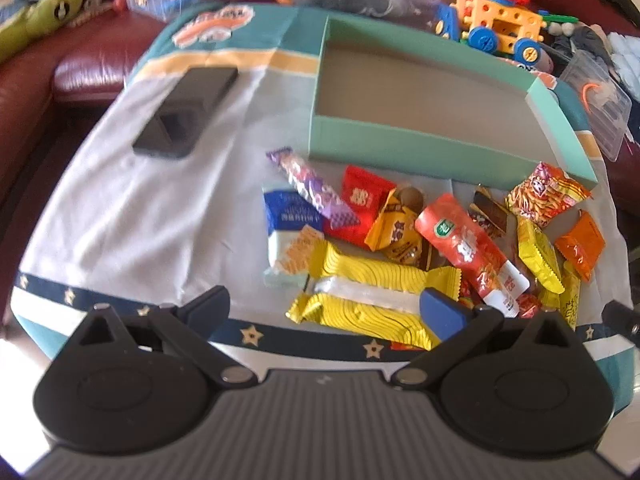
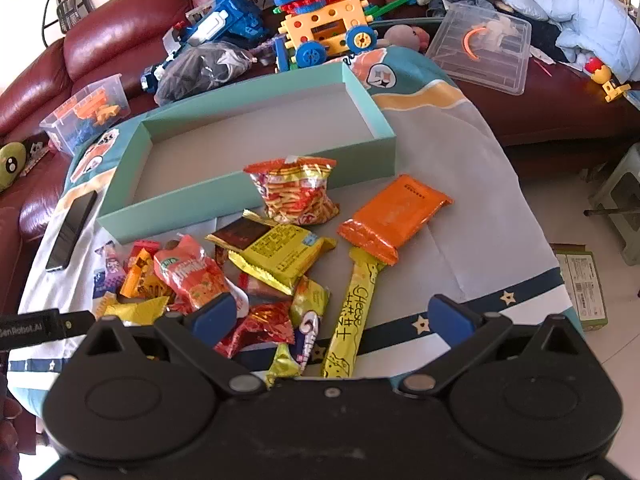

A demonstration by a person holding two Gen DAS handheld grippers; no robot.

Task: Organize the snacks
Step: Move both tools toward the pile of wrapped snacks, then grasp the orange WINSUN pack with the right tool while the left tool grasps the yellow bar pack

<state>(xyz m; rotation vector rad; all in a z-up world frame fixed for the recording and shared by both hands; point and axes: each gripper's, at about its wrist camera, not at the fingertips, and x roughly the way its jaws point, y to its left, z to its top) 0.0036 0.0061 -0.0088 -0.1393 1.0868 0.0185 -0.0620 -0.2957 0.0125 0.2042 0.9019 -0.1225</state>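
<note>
A pile of wrapped snacks lies on a cloth-covered table in front of an empty teal box (image 1: 436, 140) (image 2: 248, 192). The pile holds a large yellow pack (image 1: 372, 292), a long red pack (image 1: 464, 248), a noodle-snack bag (image 2: 296, 192), an orange pack (image 2: 396, 212) and a yellow cheese stick (image 2: 352, 316). My left gripper (image 1: 326, 306) is open, its fingers wide apart above the yellow pack at the near table edge. My right gripper (image 2: 332, 316) is open above the near side of the pile, holding nothing.
A black phone (image 1: 188, 108) (image 2: 72, 230) lies on the cloth left of the box. Behind the table a red sofa (image 2: 120, 36) carries toy vehicles (image 2: 324, 28), a clear bin (image 2: 86, 114) and a clear tray (image 2: 484, 48). A small carton (image 2: 584, 284) sits on the floor at right.
</note>
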